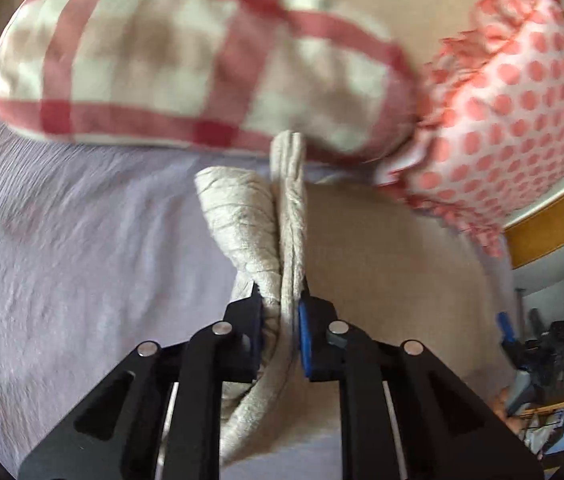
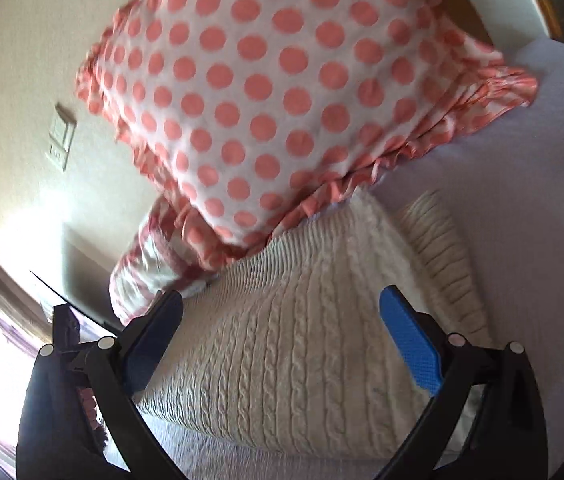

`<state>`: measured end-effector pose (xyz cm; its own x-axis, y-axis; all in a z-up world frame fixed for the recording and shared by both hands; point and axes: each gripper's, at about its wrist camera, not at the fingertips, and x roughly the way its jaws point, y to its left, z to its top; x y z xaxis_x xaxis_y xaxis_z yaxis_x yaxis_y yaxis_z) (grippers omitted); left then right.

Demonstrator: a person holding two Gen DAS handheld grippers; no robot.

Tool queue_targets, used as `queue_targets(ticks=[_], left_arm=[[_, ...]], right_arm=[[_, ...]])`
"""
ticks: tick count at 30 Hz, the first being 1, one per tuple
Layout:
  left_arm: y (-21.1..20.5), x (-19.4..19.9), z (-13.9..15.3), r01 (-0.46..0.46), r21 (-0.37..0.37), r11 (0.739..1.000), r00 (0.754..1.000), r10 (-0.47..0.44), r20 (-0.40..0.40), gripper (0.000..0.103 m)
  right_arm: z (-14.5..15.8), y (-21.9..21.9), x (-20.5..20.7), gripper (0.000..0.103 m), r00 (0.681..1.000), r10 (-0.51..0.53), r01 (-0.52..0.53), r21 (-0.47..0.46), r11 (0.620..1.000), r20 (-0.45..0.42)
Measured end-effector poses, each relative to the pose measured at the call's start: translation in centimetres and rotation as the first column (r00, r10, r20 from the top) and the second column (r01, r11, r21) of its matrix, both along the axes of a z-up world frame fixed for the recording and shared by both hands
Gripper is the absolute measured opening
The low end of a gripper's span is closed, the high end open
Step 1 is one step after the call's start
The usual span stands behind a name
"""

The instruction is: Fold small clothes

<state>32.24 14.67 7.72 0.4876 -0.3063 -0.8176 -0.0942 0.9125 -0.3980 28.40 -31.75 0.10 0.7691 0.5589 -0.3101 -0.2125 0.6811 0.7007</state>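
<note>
Nearest the lens, the left gripper (image 1: 280,312) was seen clamped on a bunched fold of the cream sweater (image 1: 282,216), its blue pads pressed together on the knit so that a doubled edge stood up between them; the hold was judged to be one meant for carrying that edge across the garment. In the right wrist view, the right gripper (image 2: 282,312) was held with its jaws wide apart and nothing between them, poised just above the broad cable-knit panel of the same sweater (image 2: 282,352), probably so that the cloth could be pinned or a second edge taken. The garment was spread on the pale lilac bedsheet (image 1: 82,240), where a ribbed part, perhaps a sleeve, lay beside the body toward the right in the right wrist view. Whether the sweater had been folded once already could not be told. Beyond it, a polka-dot pillow (image 2: 266,92) with a coral frill was propped at the head of the bed, touching the far edge of the knit, and a red checked pillow (image 1: 186,64) was set beside it, much blurred. Farthest back, a cream wall with a switch plate (image 2: 60,136) was seen.
</note>
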Motion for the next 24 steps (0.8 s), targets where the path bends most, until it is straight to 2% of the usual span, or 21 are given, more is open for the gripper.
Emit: queue_targets(ticks=[3,6,10,13,15,17,19,20,21,22,23,24], left_arm=[[-4.4,-0.2,3.1,0.027,-0.007,1.000,0.999,-0.027,0.041,0.014],[-11.6,1.1,5.5,0.081,-0.033,0.996,0.995,-0.079,0.068,0.013],[-21.2,2.6,6.3,0.174,-0.089,0.981,0.982,-0.166,0.091,0.013],[-28.8,3.8,4.8,0.252,-0.152,0.956,0.967,-0.243,0.078,0.013],[-33.0,4.5,2.4,0.292,-0.192,0.937,0.956,-0.290,0.043,0.014],[-37.4,5.2,-1.8,0.362,-0.196,0.911,0.921,-0.382,-0.075,0.015],[-39.2,5.2,-4.5,0.391,-0.217,0.894,0.893,-0.426,-0.147,0.016],[-39.1,4.9,-4.7,0.402,-0.252,0.880,0.890,-0.440,-0.119,0.018],[-38.2,4.7,-4.0,0.417,-0.312,0.854,0.886,-0.458,-0.069,0.019],[-37.3,4.6,-3.3,0.422,-0.376,0.825,0.883,-0.468,-0.034,0.019],[-35.0,4.1,-2.1,0.420,-0.462,0.781,0.885,-0.465,0.020,0.020],[-33.5,3.7,-1.2,0.418,-0.480,0.771,0.892,-0.448,0.056,0.024]], right_arm=[[0.2,-2.1,-0.9,0.101,0.999,-0.045,0.043,0.080,0.996,0.026],[0.2,-4.5,-1.7,0.101,0.994,-0.103,0.095,0.154,0.983,0.042],[0.2,-7.7,-3.0,0.101,0.977,-0.208,0.196,0.192,0.962,0.043],[0.0,-9.6,-3.8,0.101,0.957,-0.288,0.274,0.199,0.941,0.044],[-0.2,-10.4,-4.0,0.101,0.946,-0.323,0.310,0.193,0.931,0.041],[-0.4,-10.6,-3.9,0.101,0.941,-0.336,0.326,0.172,0.930,0.036],[-0.5,-10.5,-3.7,0.101,0.942,-0.335,0.327,0.144,0.934,0.033],[-0.5,-10.3,-3.5,0.101,0.944,-0.327,0.320,0.136,0.938,0.032],[-0.5,-10.2,-3.4,0.101,0.948,-0.317,0.311,0.131,0.941,0.034],[-0.4,-9.9,-3.3,0.101,0.952,-0.304,0.297,0.128,0.946,0.040],[-0.2,-9.9,-3.3,0.101,0.955,-0.293,0.285,0.126,0.950,0.050],[0.0,-9.7,-3.4,0.101,0.958,-0.280,0.271,0.125,0.955,0.065]])
